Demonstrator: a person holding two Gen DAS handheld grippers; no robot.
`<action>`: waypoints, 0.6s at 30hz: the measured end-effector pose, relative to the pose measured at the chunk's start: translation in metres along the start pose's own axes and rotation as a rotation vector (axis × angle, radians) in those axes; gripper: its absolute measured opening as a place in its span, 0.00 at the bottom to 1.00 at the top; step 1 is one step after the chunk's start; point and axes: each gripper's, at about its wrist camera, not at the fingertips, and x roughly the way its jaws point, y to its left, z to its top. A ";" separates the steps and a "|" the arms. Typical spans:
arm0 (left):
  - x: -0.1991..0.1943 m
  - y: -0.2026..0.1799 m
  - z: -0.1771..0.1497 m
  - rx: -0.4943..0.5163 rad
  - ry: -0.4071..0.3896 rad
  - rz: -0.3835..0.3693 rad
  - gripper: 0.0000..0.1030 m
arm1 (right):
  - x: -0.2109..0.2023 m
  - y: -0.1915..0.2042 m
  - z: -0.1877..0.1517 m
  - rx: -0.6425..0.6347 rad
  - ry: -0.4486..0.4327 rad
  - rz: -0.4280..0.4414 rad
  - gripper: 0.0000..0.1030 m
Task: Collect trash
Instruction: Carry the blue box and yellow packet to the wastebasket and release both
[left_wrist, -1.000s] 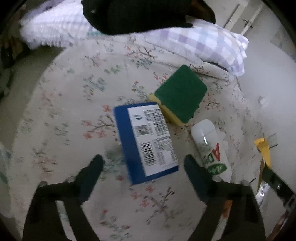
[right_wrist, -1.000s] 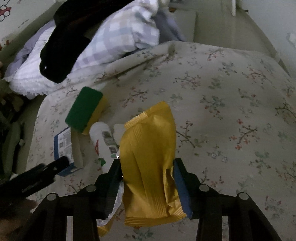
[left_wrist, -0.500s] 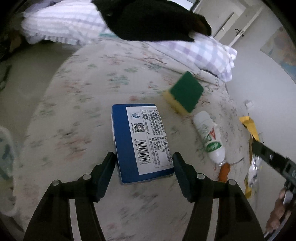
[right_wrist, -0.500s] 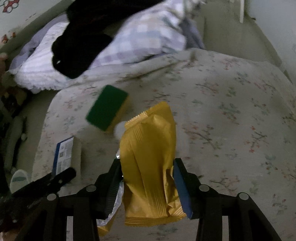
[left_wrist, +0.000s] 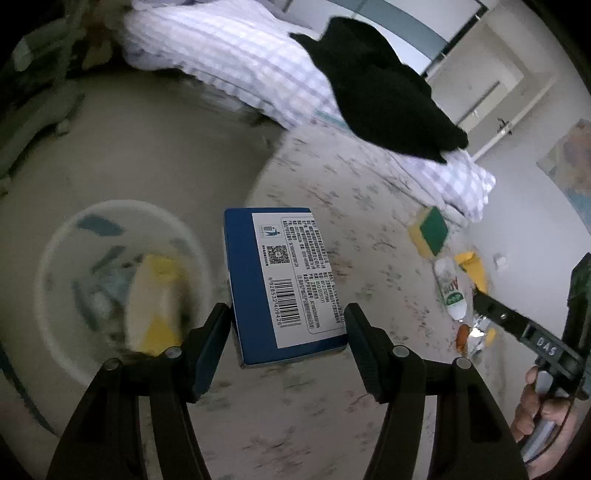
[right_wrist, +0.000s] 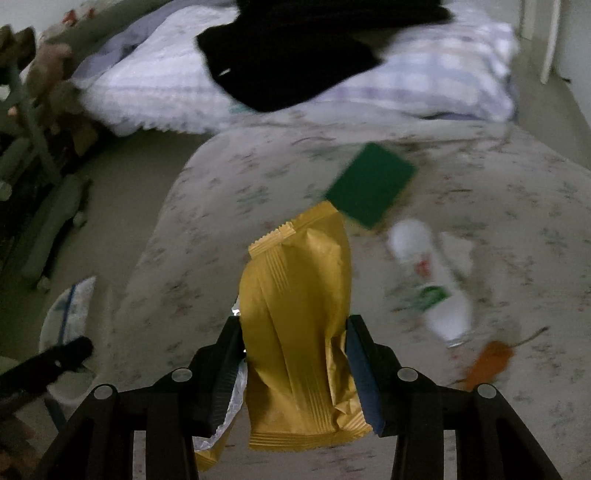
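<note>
Lifted off the floral bedspread (left_wrist: 369, 206) since the earlier frames, one blue box (left_wrist: 282, 282) is now hanging between the jaws of the left gripper (left_wrist: 288, 328), which are closing on its near end, and it is sitting partly over the floor beside one white bin (left_wrist: 55, 266). Bin contents are blurring into yellow and pale shapes that cannot be identified. One yellow wrapper (right_wrist: 299, 332) is standing upright in the right gripper (right_wrist: 293, 354), whose jaws are pressing narrowly against its sides; a second, silvery-lined scrap (right_wrist: 221, 432) is hanging below the left finger, partly hidden. Lying on the bedspread are one green-and-yellow sponge (right_wrist: 369, 190), one white bottle (right_wrist: 432, 280) and one orange scrap (right_wrist: 485, 363), all motion-blurred. One black garment (left_wrist: 380, 96) is resting on the checked bedding (left_wrist: 240, 59). Cut off at the right edge, the right hand (left_wrist: 543, 410) is gripping its tool.
</note>
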 end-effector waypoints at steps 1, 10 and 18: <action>-0.006 0.010 -0.001 -0.005 -0.005 0.014 0.64 | 0.002 0.008 -0.002 -0.008 0.006 0.008 0.48; -0.045 0.085 -0.007 -0.117 -0.051 0.038 0.64 | 0.022 0.079 -0.016 -0.089 0.038 0.070 0.48; -0.054 0.131 -0.012 -0.152 -0.055 0.069 0.64 | 0.039 0.122 -0.024 -0.129 0.061 0.102 0.48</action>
